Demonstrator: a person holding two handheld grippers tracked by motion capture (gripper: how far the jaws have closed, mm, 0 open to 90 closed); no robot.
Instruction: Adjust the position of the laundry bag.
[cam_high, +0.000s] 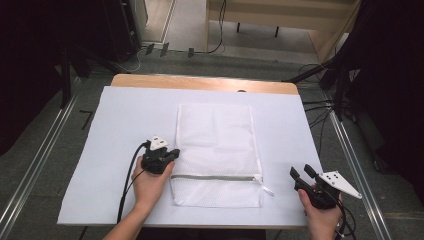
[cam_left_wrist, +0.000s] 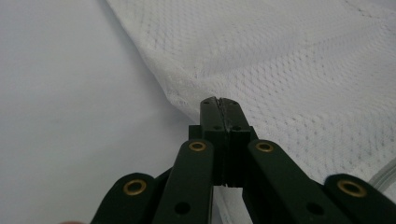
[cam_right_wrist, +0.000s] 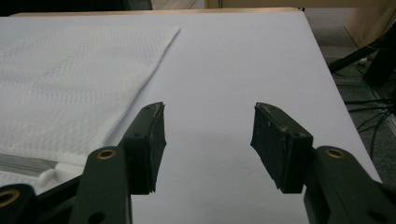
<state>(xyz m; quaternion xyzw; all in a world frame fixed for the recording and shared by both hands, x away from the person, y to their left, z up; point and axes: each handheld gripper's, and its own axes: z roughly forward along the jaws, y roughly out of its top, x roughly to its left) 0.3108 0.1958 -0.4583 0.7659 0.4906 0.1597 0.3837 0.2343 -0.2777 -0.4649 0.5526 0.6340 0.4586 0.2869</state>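
Whether the left gripper (cam_left_wrist: 219, 103) has any mesh caught between its jaws is hard to make out: in the left gripper view they are pressed tight together, tips right at the left edge of the white mesh laundry bag (cam_left_wrist: 289, 60), but no fabric shows clearly in the seam. From the high view the bag (cam_high: 216, 150) lies flat in the middle of the white table cover (cam_high: 125, 120), its grey zipper (cam_high: 215, 177) running across near the person's end, the pull (cam_high: 268, 190) sticking out at the right. The left hand (cam_high: 149, 184) covers much of its gripper there. The right gripper (cam_high: 301, 173) sits well apart from the bag near the table's right corner, jaws spread wide over bare cover. Cables (cam_high: 320, 107) trail on the floor beyond.
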